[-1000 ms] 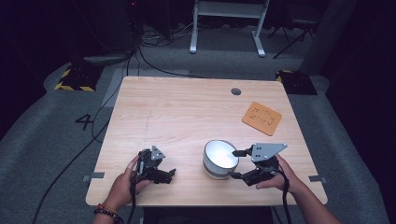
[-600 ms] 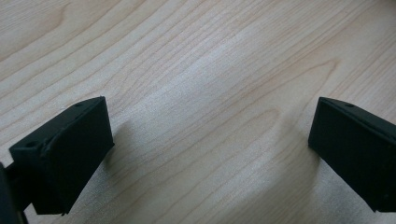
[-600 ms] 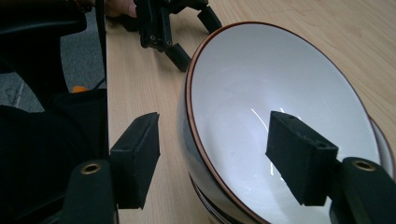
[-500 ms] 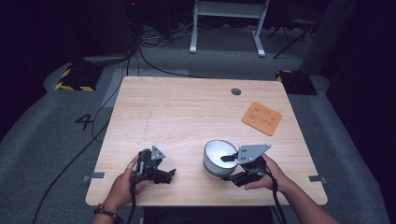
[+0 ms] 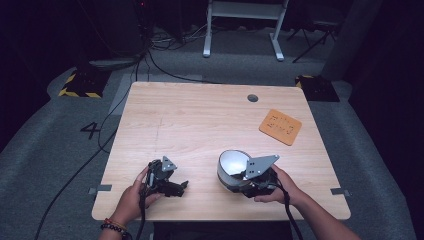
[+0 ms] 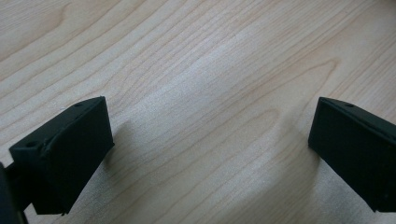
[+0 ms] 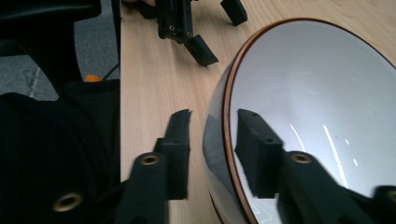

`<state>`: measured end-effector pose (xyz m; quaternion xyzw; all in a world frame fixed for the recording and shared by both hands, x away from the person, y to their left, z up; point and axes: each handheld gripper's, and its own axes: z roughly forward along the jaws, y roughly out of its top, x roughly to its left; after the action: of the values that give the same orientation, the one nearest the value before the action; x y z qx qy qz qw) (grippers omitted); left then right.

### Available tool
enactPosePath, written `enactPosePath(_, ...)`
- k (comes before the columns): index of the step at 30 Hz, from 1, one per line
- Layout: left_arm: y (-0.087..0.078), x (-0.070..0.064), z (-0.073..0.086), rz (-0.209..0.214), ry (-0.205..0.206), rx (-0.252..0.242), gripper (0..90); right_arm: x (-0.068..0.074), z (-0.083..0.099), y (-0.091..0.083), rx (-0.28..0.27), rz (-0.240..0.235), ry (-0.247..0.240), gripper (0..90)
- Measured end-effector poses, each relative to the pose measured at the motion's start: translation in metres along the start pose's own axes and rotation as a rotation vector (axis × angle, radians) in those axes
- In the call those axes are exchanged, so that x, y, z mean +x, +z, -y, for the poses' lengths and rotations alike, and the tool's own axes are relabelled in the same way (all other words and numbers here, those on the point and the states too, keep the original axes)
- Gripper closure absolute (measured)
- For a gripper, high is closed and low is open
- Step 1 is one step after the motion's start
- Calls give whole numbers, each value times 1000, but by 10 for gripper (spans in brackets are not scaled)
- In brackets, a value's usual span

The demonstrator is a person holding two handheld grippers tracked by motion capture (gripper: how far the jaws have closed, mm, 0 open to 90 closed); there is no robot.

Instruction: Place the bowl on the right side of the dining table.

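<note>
A white bowl (image 5: 231, 164) with a brown rim stands tilted at the table's near right, its opening turned toward the far left. My right gripper (image 5: 243, 179) is shut on the bowl's near rim. In the right gripper view, one jaw is outside the bowl (image 7: 317, 102) and the other inside, with the gripper (image 7: 212, 116) straddling the rim. My left gripper (image 5: 179, 188) rests low at the near left, a hand's width from the bowl. In its own view this gripper (image 6: 210, 135) is open, with bare wood between its jaws. The right gripper view also shows the left gripper (image 7: 222, 37) beyond the bowl.
The wooden table (image 5: 200, 120) carries an orange square pad (image 5: 280, 126) at the far right and a small round cable hole (image 5: 252, 98) near its far edge. Cables and a white stand (image 5: 242, 25) lie on the grey floor beyond.
My right gripper has slid left onto the bowl's rim and closed on it. The bowl has tipped from flat to tilted. The left gripper has not moved.
</note>
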<state>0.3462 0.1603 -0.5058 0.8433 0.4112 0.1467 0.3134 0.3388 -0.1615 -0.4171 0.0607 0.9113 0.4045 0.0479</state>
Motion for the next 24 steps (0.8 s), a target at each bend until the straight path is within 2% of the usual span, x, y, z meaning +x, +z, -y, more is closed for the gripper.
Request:
enactPosePath(1,0,0,0,0,0,0,0,0,0,0,0,0,0,680)
enactPosePath(2,0,0,0,-2,0,-1,0,0,-1,1,-6,-16,-1,750)
enactPosePath(4,0,0,0,-1,0,0,0,-1,-1,1,-14,-22,0,803)
enactPosePath(14,0,0,0,-2,0,-2,0,-1,-3,-2,-18,-22,-7,816)
enactPosePath(24,0,0,0,-2,0,-1,0,-2,-4,-13,-79,-38,17,816)
